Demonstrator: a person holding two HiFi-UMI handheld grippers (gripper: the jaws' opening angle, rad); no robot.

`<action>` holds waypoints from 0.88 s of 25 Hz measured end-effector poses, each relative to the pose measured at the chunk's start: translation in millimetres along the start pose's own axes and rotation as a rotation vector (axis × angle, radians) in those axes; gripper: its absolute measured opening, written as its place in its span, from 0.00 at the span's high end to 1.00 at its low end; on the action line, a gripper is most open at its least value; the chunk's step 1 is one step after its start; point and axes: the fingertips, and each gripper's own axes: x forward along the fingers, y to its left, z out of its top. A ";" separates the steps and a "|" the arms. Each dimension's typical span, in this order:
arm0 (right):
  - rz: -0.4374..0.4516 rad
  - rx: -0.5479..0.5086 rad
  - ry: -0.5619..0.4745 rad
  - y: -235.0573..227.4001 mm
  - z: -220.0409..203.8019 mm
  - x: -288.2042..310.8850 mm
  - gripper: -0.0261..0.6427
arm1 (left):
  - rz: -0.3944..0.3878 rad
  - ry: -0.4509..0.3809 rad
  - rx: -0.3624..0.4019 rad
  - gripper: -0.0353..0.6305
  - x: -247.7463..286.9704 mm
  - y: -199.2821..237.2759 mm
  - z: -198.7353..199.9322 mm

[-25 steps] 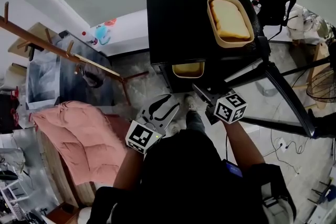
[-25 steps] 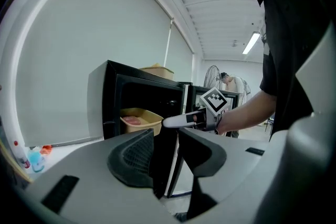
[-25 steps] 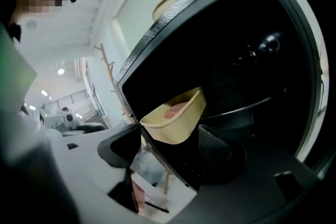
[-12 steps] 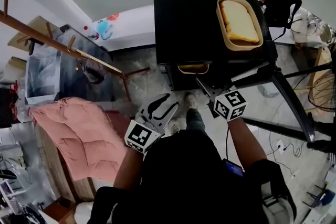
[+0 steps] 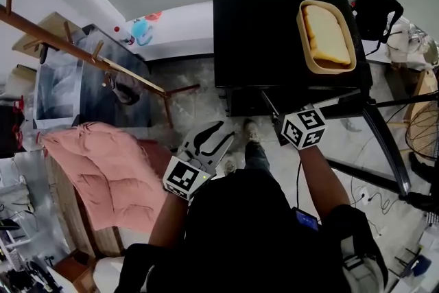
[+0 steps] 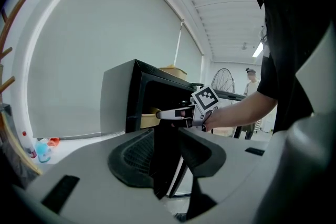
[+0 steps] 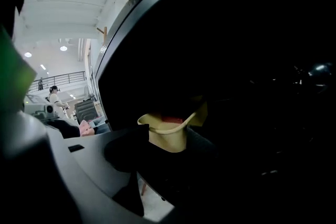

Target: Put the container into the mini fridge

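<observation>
Head view: the black mini fridge (image 5: 274,24) stands on a speckled floor (image 5: 199,89). A pink quilt (image 5: 103,175) lies well left of it, and a second tan tub (image 5: 326,36) sits on its top. Your right gripper (image 5: 265,95) reaches to the fridge's front; your left gripper (image 5: 223,134) is held short of it.

Left gripper view: jaws apart, nothing between them.

Right gripper view: jaws clamped on the tan container (image 7: 167,134), at the fridge's dark opening.

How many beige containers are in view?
2. One container sits on top of the mini fridge; the other container is inside it, held by the right gripper. The dark interior may hide more.
</observation>
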 end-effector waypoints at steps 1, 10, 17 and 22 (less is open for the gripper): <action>-0.004 -0.002 -0.001 -0.9 0.8 2.1 0.60 | 0.004 -0.001 -0.004 0.72 -1.0 1.4 0.5; -0.064 0.004 -0.001 -8.2 6.0 14.8 0.61 | 0.039 -0.006 0.004 0.72 -13.8 13.8 -0.1; -0.098 -0.031 0.008 -1.0 4.3 5.0 0.61 | 0.047 -0.056 -0.004 0.72 -26.3 14.9 9.3; -0.101 -0.067 -0.014 14.1 5.6 -19.2 0.61 | 0.047 -0.095 0.009 0.72 -32.4 12.9 17.1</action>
